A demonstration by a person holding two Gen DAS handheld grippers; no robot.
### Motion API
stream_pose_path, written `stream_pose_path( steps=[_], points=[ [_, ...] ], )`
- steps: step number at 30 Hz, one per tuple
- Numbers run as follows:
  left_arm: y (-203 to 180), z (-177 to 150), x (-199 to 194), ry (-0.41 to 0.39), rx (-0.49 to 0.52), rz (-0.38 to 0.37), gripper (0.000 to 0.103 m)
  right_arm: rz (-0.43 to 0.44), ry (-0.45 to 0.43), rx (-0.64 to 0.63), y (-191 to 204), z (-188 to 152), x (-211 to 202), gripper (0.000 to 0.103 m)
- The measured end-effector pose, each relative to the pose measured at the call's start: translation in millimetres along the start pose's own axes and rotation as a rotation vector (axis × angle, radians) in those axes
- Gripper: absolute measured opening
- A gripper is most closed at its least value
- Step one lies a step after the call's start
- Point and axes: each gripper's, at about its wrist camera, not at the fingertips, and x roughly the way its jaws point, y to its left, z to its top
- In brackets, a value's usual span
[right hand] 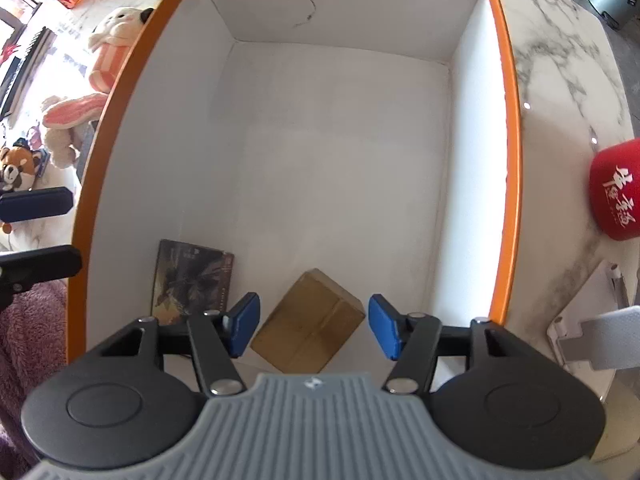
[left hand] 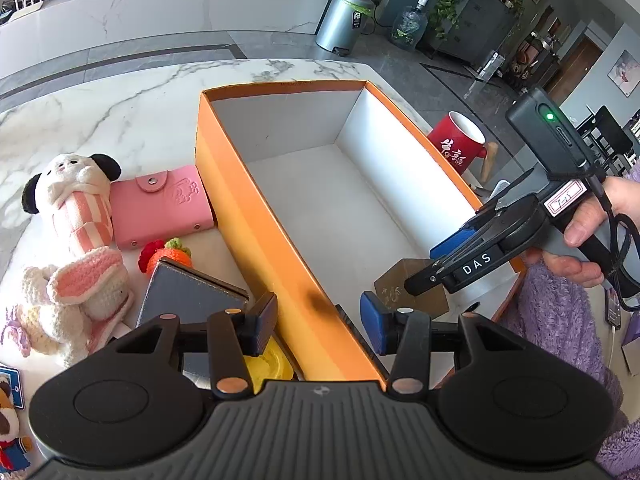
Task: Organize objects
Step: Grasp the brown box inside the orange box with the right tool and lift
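An orange box with a white inside stands on the marble table; it also shows in the right wrist view. A small brown carton and a dark picture card lie on its near floor. My right gripper is open above the carton, holding nothing; in the left wrist view it hangs over the box's right wall. My left gripper is open and straddles the box's left wall. Left of the box lie a pink card holder, a panda plush, a knitted bunny, a knitted carrot and a dark booklet.
A red mug stands right of the box, also in the right wrist view. A yellow lid lies under my left gripper. A red panda toy sits at far left. A white stand sits at the right. A bin stands beyond the table.
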Motion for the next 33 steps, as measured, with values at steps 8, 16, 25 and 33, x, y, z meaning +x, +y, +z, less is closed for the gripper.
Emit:
stream_pose_path(
  steps=[8, 16, 25, 33],
  points=[
    [-1.1, -0.3, 3.6, 0.007, -0.001, -0.011, 0.054, 0.025, 0.005, 0.044, 0.7, -0.1, 7.4, 0.055],
    [-1.3, -0.3, 4.7, 0.016, 0.0, -0.007, 0.054, 0.078, -0.074, 0.027, 13.0, 14.7, 3.5, 0.05],
    [-1.2, 2.3, 6.4, 0.028, 0.008, 0.001, 0.054, 0.178, -0.201, -0.081, 39.9, 40.0, -5.9, 0.049],
    [-0.4, 2.8, 9.2, 0.037, 0.011, 0.007, 0.054, 0.278, -0.164, -0.056, 25.1, 48.9, 12.9, 0.05]
  ],
)
